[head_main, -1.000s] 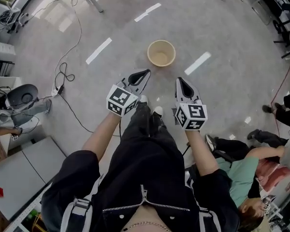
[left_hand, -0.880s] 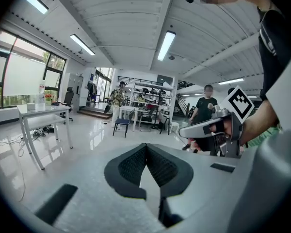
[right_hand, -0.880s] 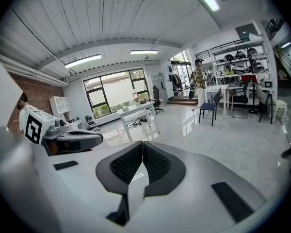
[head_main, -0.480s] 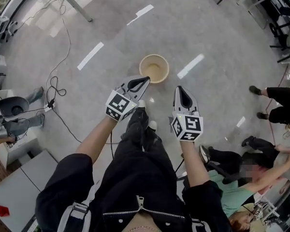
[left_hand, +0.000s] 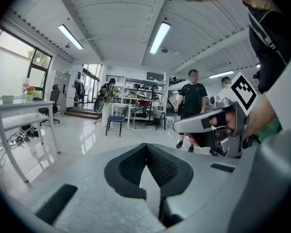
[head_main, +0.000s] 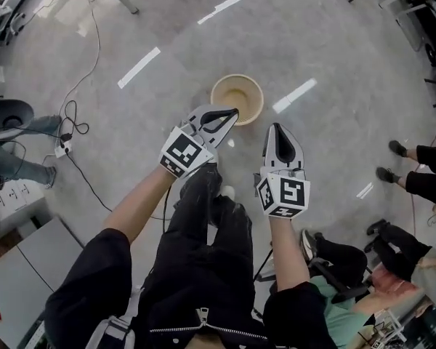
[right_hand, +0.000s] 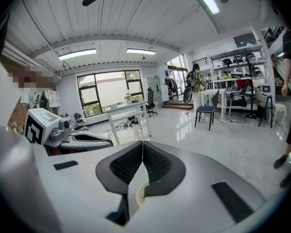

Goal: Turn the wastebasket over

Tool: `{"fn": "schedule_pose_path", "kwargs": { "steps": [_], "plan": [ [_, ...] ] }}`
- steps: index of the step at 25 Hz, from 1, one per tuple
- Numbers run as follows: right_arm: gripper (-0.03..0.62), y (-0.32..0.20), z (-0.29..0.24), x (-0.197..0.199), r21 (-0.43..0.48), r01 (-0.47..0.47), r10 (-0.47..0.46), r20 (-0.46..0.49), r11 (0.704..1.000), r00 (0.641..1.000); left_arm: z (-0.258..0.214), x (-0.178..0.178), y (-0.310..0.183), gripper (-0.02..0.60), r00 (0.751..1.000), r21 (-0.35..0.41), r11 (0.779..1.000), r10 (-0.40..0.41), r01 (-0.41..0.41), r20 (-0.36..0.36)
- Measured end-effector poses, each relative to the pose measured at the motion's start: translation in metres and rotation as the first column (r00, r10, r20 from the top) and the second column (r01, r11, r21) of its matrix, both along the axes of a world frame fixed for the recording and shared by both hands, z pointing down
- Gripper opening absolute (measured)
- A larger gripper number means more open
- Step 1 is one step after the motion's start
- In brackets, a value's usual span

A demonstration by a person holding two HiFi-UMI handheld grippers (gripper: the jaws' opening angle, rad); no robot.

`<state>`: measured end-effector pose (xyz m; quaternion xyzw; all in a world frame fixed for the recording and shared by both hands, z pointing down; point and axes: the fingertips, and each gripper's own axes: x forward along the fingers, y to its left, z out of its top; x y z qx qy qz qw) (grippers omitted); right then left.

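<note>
Beige wastebasket (head_main: 237, 98) stands upright on the grey floor (head_main: 334, 42), open mouth up. Left gripper (head_main: 231, 112) and right gripper (head_main: 278, 127), near it, have their jaws pressed together, holding nothing.

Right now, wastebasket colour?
Pale beige/tan wastebasket, open end up on the grey floor; clearest in the head view.

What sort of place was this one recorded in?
Likely an open workshop or lab: a glossy grey floor, stocked shelving along the far wall, and a white work table near large windows.
</note>
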<state>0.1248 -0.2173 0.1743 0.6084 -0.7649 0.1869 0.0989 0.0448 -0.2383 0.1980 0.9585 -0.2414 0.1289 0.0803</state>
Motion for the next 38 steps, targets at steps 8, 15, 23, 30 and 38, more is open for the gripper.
{"fn": "schedule_pose_path", "kwargs": {
  "steps": [8, 15, 23, 30, 38],
  "plan": [
    [0.011, -0.015, 0.13, 0.001, 0.014, 0.017, -0.017, 0.012, 1.0, 1.0, 0.135, 0.0, -0.011, 0.005, 0.999, 0.034, 0.999, 0.035, -0.036, 0.035],
    [0.011, -0.025, 0.232, 0.012, 0.058, 0.026, -0.027, 0.028, 0.998, 0.999, 0.244, 0.01, -0.022, 0.005, 0.998, 0.101, 0.994, 0.045, -0.048, 0.036],
    [0.011, -0.041, 0.33, 0.018, 0.094, 0.042, -0.045, 0.025, 0.995, 0.999, 0.34, 0.013, -0.028, 0.005, 0.998, 0.164, 0.985, 0.049, -0.053, 0.027],
    [0.011, -0.043, 0.374, 0.008, 0.157, 0.005, -0.014, 0.055, 0.988, 0.998, 0.403, 0.006, -0.012, 0.005, 0.997, 0.191, 0.979, 0.06, -0.066, 0.039],
    [0.011, -0.036, 0.42, 0.011, 0.212, -0.012, 0.004, 0.038, 0.977, 0.999, 0.441, 0.007, -0.001, 0.005, 0.996, 0.184, 0.98, 0.063, -0.072, 0.057]
  ]
}}
